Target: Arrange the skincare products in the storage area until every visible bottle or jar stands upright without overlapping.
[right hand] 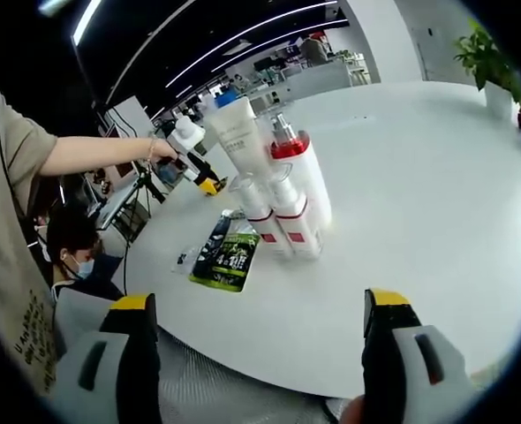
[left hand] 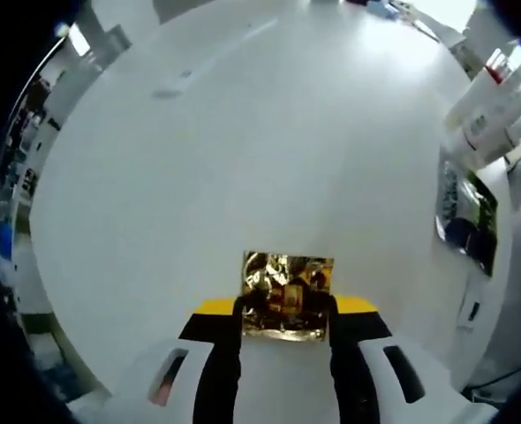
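Trouble is risked if the gold sachet [left hand: 287, 296], clamped by the left gripper [left hand: 287, 329], is knocked against the bottles [right hand: 278, 190] beside which the right gripper [right hand: 256, 349] is held open.

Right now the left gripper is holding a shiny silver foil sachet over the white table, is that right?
Not quite: the shiny foil sachet is gold, not silver. The left gripper view shows the left gripper shut on it over the white table.
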`<state>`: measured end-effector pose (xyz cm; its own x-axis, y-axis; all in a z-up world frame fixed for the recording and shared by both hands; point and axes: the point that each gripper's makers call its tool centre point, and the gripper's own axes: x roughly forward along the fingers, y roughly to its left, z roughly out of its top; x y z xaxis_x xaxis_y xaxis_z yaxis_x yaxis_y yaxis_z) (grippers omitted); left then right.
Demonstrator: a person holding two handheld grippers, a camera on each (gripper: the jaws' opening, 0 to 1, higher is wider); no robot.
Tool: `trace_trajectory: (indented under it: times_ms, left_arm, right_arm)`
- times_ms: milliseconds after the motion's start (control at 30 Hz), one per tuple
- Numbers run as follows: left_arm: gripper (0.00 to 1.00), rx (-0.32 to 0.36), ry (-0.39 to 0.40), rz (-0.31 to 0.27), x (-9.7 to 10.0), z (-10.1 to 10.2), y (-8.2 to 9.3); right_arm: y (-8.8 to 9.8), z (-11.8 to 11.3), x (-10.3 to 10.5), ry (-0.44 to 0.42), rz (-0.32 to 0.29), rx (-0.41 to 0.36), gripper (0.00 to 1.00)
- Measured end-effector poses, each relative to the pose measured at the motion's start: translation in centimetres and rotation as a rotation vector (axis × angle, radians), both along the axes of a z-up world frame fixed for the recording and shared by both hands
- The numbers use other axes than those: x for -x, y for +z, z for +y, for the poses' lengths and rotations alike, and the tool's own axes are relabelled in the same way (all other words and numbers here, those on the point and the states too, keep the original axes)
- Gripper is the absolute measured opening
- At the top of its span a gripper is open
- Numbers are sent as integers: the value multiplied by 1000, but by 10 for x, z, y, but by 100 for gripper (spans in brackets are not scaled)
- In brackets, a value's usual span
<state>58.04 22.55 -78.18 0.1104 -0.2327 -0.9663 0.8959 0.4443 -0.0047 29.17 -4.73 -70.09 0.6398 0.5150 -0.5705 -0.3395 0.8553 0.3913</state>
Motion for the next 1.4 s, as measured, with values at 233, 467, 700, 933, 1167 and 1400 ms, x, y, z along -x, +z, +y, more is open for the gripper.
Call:
trace_trajectory:
  times_ms: [233, 467, 700, 933, 1167, 1400]
  left_arm:
    - [35, 7, 2, 7, 3, 0, 1]
    - [34, 14, 5, 6, 3, 0, 1]
    - [34, 14, 3, 4, 3, 0, 0]
    - [34, 1, -10, 0, 3, 1, 0]
    - [15, -4, -79, -16, 4, -2, 7]
    - [29, -13, -29, -31, -1, 5, 8]
  right_arm:
    - [0, 0, 0, 0, 0, 0, 97]
    - [0, 0, 0, -1, 0, -1, 97]
    - [-1, 0, 0, 0, 2, 0, 97]
    - [-1, 0, -1, 1, 1, -1, 97]
    - [-1, 1, 0, 6, 0, -2, 97]
    - [0, 1, 0, 3, -3, -2, 97]
